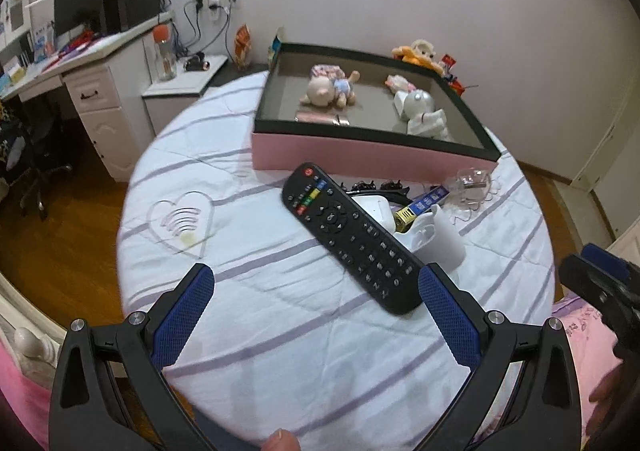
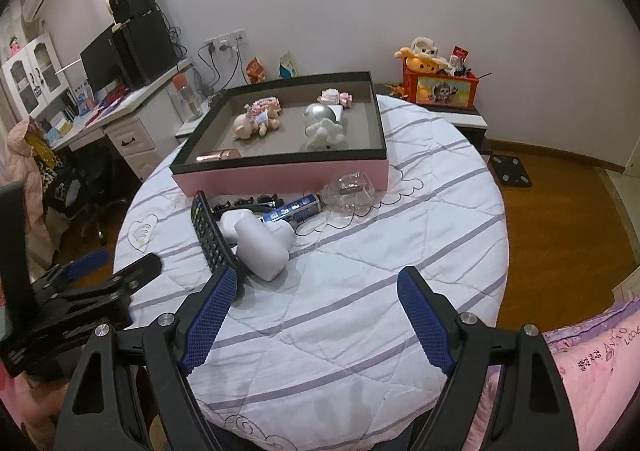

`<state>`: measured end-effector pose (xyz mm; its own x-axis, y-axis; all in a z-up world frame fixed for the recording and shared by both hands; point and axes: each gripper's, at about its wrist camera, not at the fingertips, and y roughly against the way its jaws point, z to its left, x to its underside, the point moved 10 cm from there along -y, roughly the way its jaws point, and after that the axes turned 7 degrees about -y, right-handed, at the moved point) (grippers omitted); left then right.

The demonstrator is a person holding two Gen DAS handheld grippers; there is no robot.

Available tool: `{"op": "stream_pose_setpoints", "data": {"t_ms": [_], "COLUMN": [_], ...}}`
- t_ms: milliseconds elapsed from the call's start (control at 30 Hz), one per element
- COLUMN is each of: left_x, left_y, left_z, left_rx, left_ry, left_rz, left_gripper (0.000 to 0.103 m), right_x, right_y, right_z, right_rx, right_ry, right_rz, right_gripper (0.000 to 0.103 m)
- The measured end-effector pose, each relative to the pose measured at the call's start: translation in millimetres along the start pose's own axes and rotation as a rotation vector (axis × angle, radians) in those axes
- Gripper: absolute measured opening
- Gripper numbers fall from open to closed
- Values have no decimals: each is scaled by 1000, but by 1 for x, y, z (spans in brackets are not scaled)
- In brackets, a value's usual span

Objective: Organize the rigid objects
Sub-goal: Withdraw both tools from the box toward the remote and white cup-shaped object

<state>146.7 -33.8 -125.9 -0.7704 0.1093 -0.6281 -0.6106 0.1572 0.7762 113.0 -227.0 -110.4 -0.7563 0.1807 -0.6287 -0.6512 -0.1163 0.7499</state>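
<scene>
Remote control (image 1: 352, 237): lies on the bed (image 1: 280, 351), far end propped on a white device (image 1: 440, 235), before the pink box (image 1: 372, 159). Left hand-held gripper (image 1: 316, 283): jaws apart, empty, one pad at the remote's near end. Right hand-held gripper (image 2: 316, 283): apart, empty. Risk: a pinch on the propped remote may tip it, knocking the clutter behind.

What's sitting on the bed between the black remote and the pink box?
In the left wrist view, little: a strip of striped bedspread, with dark hair clips just right of the remote, before the pink box.
</scene>
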Motion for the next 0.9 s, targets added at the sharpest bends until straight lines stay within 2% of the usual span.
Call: {"op": "stream_pose_setpoints", "data": {"t_ms": [300, 467, 600, 767, 900], "left_x": [-14, 2, 15, 21, 20], "left_y": [-53, -80, -75, -64, -66], "left_z": [-7, -1, 11, 20, 21], "left_rx": [15, -47, -65, -57, -56], "left_ry": [58, 55, 39, 24, -3], "left_rz": [54, 111, 94, 75, 59], "left_gripper": [103, 103, 99, 83, 83], "right_x": [1, 1, 4, 7, 9], "right_y": [-25, -35, -43, -57, -69], "right_z": [-4, -3, 0, 7, 20], "right_rx": [2, -6, -18, -43, -74], "right_ry": [-8, 0, 7, 14, 32], "right_rz": [49, 68, 87, 105, 120], "right_gripper": [84, 84, 84, 84, 84]}}
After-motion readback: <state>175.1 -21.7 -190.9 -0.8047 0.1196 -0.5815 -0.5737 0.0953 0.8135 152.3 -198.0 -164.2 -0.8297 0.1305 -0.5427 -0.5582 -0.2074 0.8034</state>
